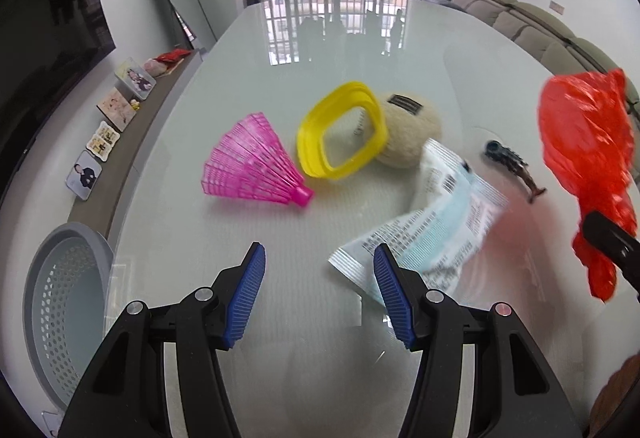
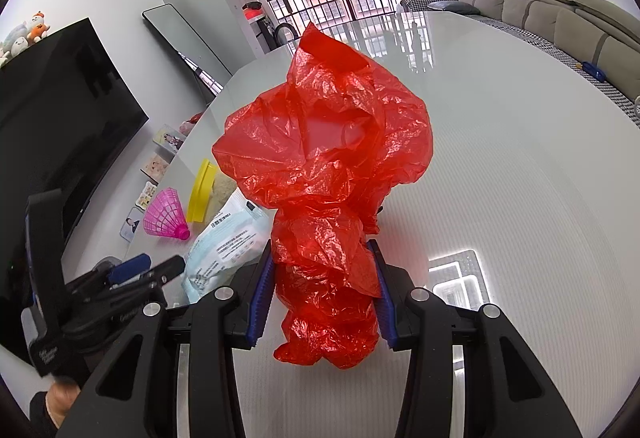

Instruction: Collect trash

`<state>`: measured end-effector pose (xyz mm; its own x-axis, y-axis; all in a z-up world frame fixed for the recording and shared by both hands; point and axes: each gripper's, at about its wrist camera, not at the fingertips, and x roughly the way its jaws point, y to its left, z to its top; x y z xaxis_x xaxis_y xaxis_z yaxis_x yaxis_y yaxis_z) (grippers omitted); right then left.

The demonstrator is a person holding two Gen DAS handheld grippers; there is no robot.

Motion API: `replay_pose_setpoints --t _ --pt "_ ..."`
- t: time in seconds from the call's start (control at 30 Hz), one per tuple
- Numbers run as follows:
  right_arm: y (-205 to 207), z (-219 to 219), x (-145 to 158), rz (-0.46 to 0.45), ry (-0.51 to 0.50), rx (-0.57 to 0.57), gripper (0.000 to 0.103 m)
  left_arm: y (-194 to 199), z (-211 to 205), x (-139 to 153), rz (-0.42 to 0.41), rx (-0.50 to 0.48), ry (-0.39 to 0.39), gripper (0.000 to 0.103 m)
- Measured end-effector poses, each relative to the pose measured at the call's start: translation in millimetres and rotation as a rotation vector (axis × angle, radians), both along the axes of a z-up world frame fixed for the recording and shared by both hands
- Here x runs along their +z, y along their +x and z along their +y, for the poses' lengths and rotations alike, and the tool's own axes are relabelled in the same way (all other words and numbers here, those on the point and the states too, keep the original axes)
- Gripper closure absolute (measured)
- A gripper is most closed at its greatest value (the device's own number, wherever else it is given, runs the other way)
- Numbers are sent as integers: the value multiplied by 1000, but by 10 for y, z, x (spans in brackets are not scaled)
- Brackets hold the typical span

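My right gripper (image 2: 323, 270) is shut on a crumpled red plastic bag (image 2: 328, 142) and holds it upright above the white table (image 2: 520, 198); the bag also shows at the right in the left wrist view (image 1: 584, 142). My left gripper (image 1: 320, 262) is open and empty just above the table. A white and pale blue printed wrapper (image 1: 436, 222) lies right by its right finger (image 1: 390, 290), partly behind it. The wrapper also shows in the right wrist view (image 2: 228, 238).
On the table lie a pink shuttlecock (image 1: 256, 162), a yellow plastic ring (image 1: 340, 130), a beige plush ball (image 1: 412, 126) and a small dark figurine (image 1: 512, 162). A grey perforated basket (image 1: 64, 302) stands beside the table at the left. A sofa (image 2: 560, 14) lines the right wall.
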<state>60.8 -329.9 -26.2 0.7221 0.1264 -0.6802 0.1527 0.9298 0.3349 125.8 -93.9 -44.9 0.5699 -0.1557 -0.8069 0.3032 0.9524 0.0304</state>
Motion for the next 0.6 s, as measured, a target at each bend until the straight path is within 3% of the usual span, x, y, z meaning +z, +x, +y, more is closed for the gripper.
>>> replay_pose_setpoints --t 0.6 --pt "-46 6 -18 -26 14 -19 61 -79 -294 179 -26 -99 -47 44"
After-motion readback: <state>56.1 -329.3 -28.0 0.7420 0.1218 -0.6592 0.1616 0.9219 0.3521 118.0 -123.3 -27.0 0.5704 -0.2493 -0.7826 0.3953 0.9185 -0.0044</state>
